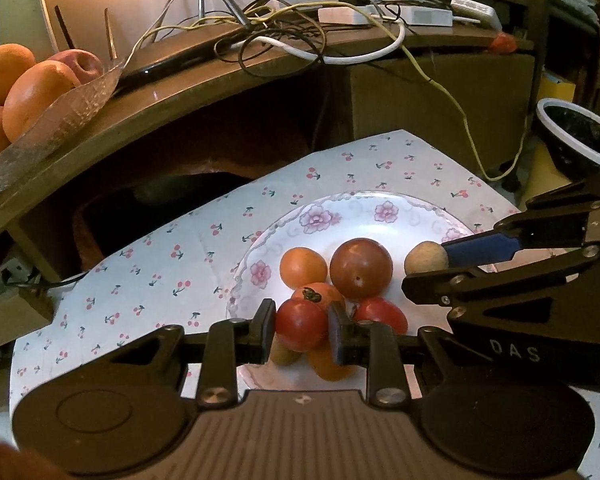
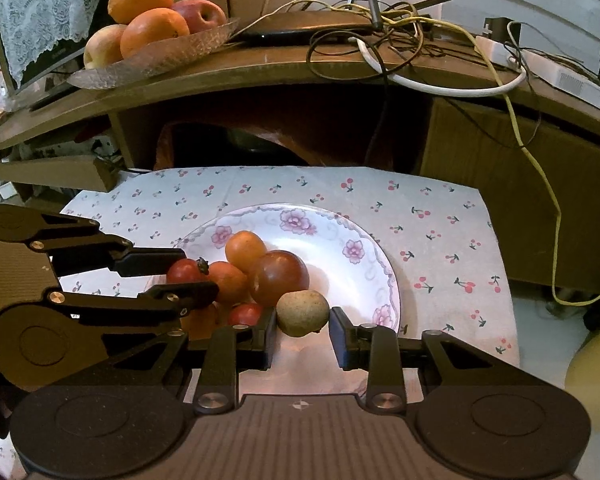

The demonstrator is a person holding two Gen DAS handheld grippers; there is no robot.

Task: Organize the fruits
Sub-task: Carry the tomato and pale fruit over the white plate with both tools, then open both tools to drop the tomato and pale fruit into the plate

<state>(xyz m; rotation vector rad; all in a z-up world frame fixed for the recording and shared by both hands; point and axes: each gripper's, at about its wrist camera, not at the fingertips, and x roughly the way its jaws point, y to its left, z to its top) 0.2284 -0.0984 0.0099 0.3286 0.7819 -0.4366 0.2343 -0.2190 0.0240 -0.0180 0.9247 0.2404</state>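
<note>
Left gripper (image 1: 301, 330): its jaws were pressed against both sides of a small red tomato (image 1: 301, 325), which sat on top of the pile; judged a firm hold, ready for lifting out.

Right gripper (image 2: 302, 330): its jaws stood apart around a round tan-brown fruit (image 2: 302, 313). The left pad looked to be touching it, while a gap showed at the right pad, so it bracketed the fruit without clamping it.

Why two tools at once: each gripper appeared to single out one kind of fruit, probably to sort the mixed heap by type.

Pile: a large dark-red tomato (image 1: 361, 268), an orange tomato (image 1: 303, 267) and other red and orange ones crowded together just beyond the held tomato. Pulling one out could set its neighbours rolling.

Plate (image 2: 340, 232): white with pink flowers, holding all the small fruit; its far half lay bare.

Cloth (image 2: 440, 216): cherry-printed, spread beneath the plate.

Shelf (image 2: 260, 70): a wooden surface behind and above, with tangled cables (image 2: 400, 32).

Glass dish (image 2: 156, 56): on the shelf to the left, holding oranges (image 2: 154, 31) and apples; judged a likely place for big fruit, well apart from the plate.
</note>
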